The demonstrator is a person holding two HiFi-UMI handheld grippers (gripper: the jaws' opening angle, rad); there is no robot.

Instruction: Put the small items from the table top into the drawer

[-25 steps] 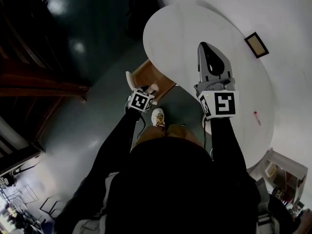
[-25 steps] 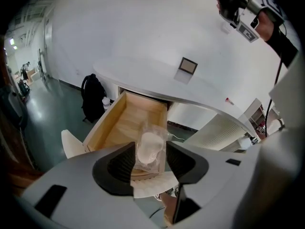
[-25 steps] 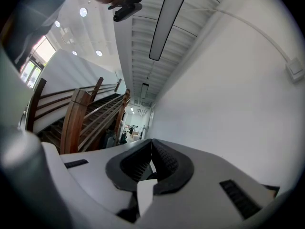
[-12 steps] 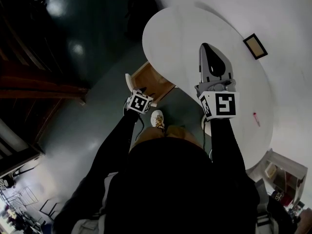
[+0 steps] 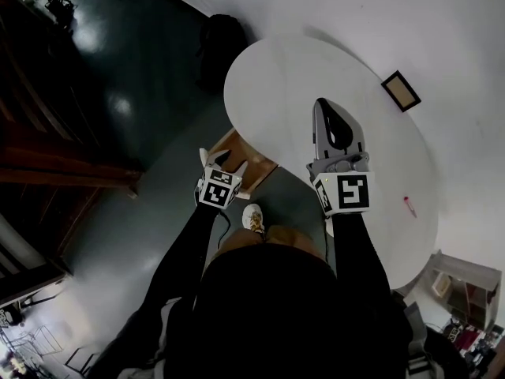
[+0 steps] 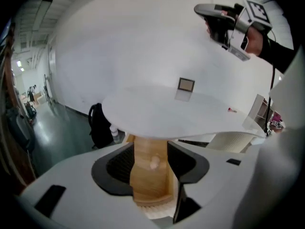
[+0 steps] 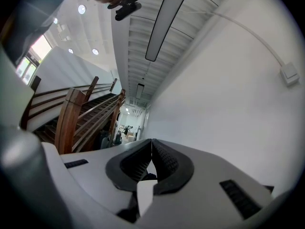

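A wooden drawer [image 5: 251,163] juts out from under the round white table [image 5: 276,77]. In the left gripper view its front and knob [image 6: 153,163] show between the jaws, a little way off. My left gripper [image 5: 222,162] hovers just short of the drawer; its jaws have just been opening and hold nothing. On the table top lie a small framed square [image 5: 401,90] [image 6: 186,84] and a small red item [image 5: 409,205] [image 6: 232,110]. My right gripper [image 5: 323,110] [image 7: 151,144] hangs above the table, shut and empty, and also shows in the left gripper view [image 6: 224,20].
A black backpack [image 6: 100,125] and a bottle [image 6: 114,133] stand on the dark floor by the table's far side. A wooden staircase [image 7: 76,118] fills the left of the room. A white shelf unit [image 5: 461,279] stands at the right. My own shoe [image 5: 253,217] is below the drawer.
The left gripper has pulled back from the drawer front and risen, jaws wider. The right gripper has kept its place above the table.
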